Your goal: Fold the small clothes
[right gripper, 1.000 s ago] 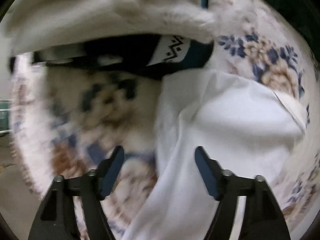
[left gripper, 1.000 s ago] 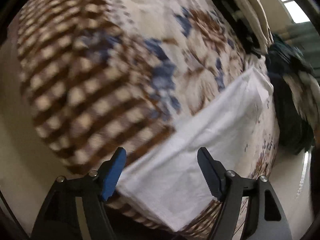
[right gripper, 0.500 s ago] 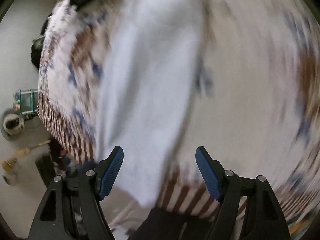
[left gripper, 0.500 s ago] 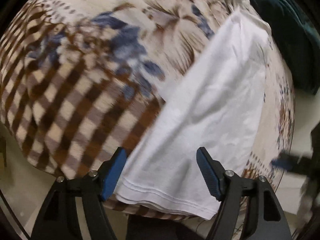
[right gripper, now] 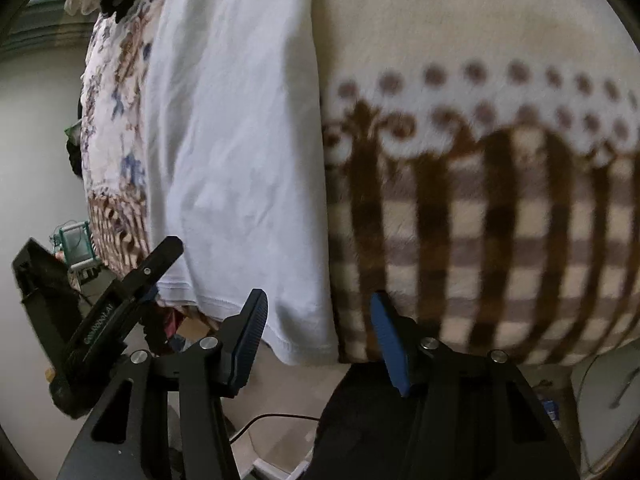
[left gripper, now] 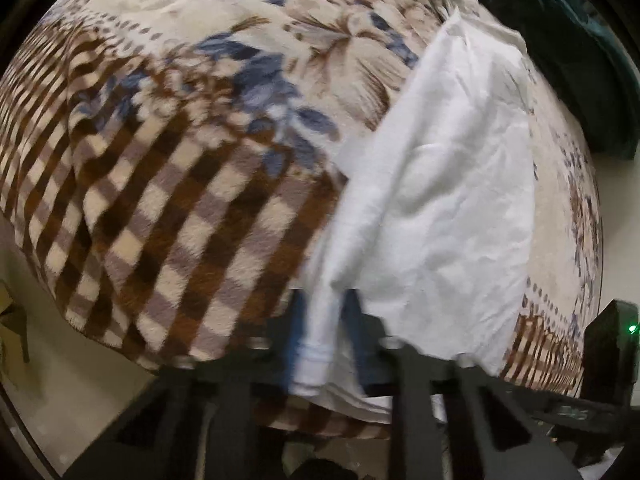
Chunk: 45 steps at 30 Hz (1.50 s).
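Since earlier, the left gripper (left gripper: 325,344) had clamped the white shirt's (left gripper: 440,200) hem at bottom centre; the right gripper (right gripper: 316,336) stayed spread, gripping nothing.

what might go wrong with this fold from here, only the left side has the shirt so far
The left gripper is shut on a bunched bottom corner of the white t-shirt, so lifting may drag the shirt askew across the fleece blanket.

The right gripper is open at the opposite hem corner, which hangs at the blanket edge; closing here may miss it or pinch fleece too.
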Each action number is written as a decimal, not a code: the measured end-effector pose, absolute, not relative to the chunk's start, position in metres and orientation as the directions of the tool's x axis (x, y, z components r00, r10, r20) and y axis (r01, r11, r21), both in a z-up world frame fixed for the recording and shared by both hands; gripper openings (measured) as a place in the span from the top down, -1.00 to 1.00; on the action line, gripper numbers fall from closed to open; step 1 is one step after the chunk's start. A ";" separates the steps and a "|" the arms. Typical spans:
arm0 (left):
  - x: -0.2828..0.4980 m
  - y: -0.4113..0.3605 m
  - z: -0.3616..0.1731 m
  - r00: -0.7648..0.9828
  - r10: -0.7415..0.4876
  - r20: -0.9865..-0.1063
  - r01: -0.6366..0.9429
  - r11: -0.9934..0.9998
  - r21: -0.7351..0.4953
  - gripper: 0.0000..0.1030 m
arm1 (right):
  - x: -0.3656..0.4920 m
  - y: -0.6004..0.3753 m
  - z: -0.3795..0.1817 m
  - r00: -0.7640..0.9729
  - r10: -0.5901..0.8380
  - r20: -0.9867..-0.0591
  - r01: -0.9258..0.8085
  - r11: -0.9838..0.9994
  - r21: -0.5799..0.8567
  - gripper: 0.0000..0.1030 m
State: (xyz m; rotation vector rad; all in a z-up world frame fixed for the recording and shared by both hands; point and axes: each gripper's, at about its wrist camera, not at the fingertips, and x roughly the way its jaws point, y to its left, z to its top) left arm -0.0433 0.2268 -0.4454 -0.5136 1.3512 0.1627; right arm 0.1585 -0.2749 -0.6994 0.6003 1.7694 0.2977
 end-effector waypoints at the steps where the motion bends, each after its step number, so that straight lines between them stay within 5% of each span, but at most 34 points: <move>1: -0.047 0.230 -0.444 0.241 -0.187 -0.952 -0.400 0.875 -0.274 0.91 | 0.153 -0.273 -0.703 -0.175 0.540 -0.824 0.252 0.833 0.492 0.15; 2: -0.050 0.231 -0.443 0.253 -0.196 -0.947 -0.389 0.876 -0.286 0.93 | 0.148 -0.271 -0.707 -0.166 0.538 -0.826 0.260 0.832 0.490 0.58; 5: -0.056 0.233 -0.437 0.269 -0.226 -0.936 -0.364 0.876 -0.316 0.95 | 0.142 -0.267 -0.704 -0.120 0.515 -0.849 0.278 0.838 0.470 0.93; 20: -0.068 0.250 -0.423 0.271 -0.379 -0.885 -0.336 0.824 -0.456 0.95 | 0.134 -0.264 -0.661 -0.071 0.405 -0.912 0.263 0.889 0.374 0.96; 28: -0.066 0.240 -0.419 0.251 -0.363 -0.897 -0.289 0.857 -0.427 0.95 | 0.132 -0.272 -0.678 -0.100 0.527 -0.844 0.390 0.801 0.454 0.91; 36: -0.067 0.226 -0.432 0.209 -0.306 -0.929 -0.269 0.895 -0.355 0.95 | 0.133 -0.232 -0.665 -0.133 0.211 -0.968 0.152 0.970 0.191 0.94; 45: -0.066 0.224 -0.452 0.157 -0.330 -0.931 -0.291 0.885 -0.363 0.89 | 0.115 -0.220 -0.669 -0.161 0.153 -0.975 0.168 0.978 0.126 1.00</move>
